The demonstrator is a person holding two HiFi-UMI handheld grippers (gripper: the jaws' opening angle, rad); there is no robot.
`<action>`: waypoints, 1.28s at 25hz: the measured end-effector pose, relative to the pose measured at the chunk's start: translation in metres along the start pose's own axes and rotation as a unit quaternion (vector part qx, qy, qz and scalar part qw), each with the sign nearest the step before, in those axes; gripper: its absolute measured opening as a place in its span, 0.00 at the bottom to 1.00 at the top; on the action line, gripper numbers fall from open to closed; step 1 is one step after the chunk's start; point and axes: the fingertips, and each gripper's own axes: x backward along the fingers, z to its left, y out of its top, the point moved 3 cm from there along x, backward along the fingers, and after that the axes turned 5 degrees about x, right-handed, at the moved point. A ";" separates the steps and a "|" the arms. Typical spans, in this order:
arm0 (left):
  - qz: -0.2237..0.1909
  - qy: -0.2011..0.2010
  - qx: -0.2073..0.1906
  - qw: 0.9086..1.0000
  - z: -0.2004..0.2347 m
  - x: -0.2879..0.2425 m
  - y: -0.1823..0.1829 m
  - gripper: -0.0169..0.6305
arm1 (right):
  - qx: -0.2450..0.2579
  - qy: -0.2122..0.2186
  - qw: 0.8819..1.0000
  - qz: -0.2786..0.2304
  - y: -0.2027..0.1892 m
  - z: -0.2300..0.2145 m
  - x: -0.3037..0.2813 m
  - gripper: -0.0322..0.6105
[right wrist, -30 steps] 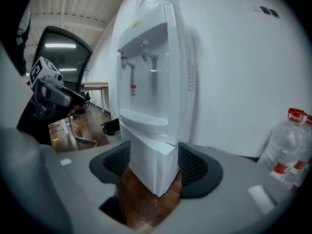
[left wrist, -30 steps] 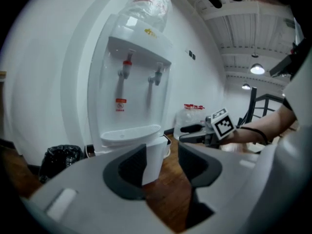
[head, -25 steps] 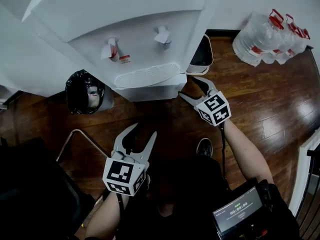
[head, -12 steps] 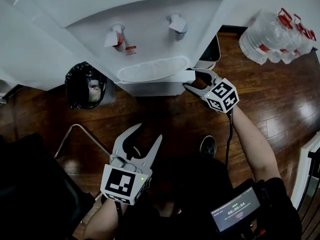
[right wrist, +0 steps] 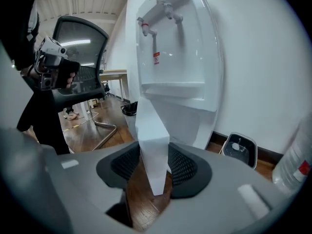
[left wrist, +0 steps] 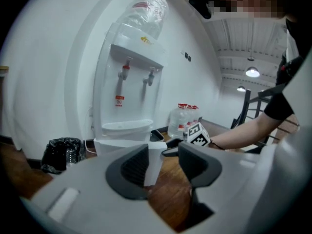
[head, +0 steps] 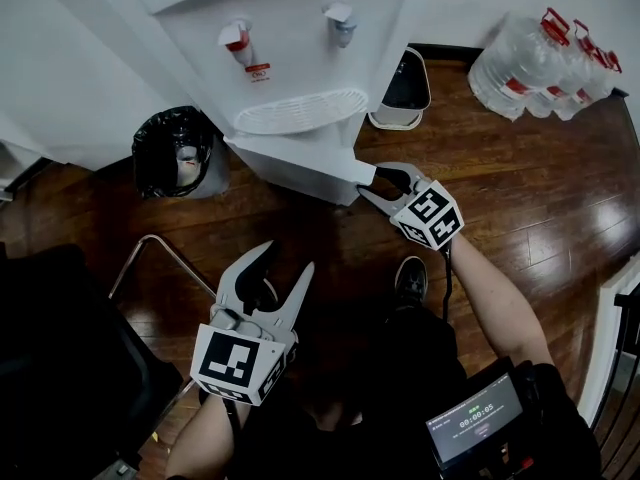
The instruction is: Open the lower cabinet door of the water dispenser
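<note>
The white water dispenser stands against the wall, with its two taps above a drip tray. Its lower cabinet door stands swung out from the body. My right gripper has just been closing and is now shut on the door's free edge. In the right gripper view that white edge sits pinched between the two black pads. My left gripper hangs open over the floor, nearer the person, with nothing in it. In the left gripper view the left gripper faces the dispenser from a distance.
A black-bagged bin sits left of the dispenser and a small white bin to its right. Several water bottles lie at the far right. An office chair with a chrome leg stands at the left. A shoe is below the right gripper.
The right gripper went from open beside the dispenser's corner to shut on the door's edge. The door has swung outward with it. The left gripper shifted only slightly.
</note>
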 end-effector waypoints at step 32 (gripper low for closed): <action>-0.040 0.084 0.034 0.995 -0.003 0.139 -0.074 0.34 | 0.014 0.015 0.999 0.037 0.034 0.203 -0.036 0.21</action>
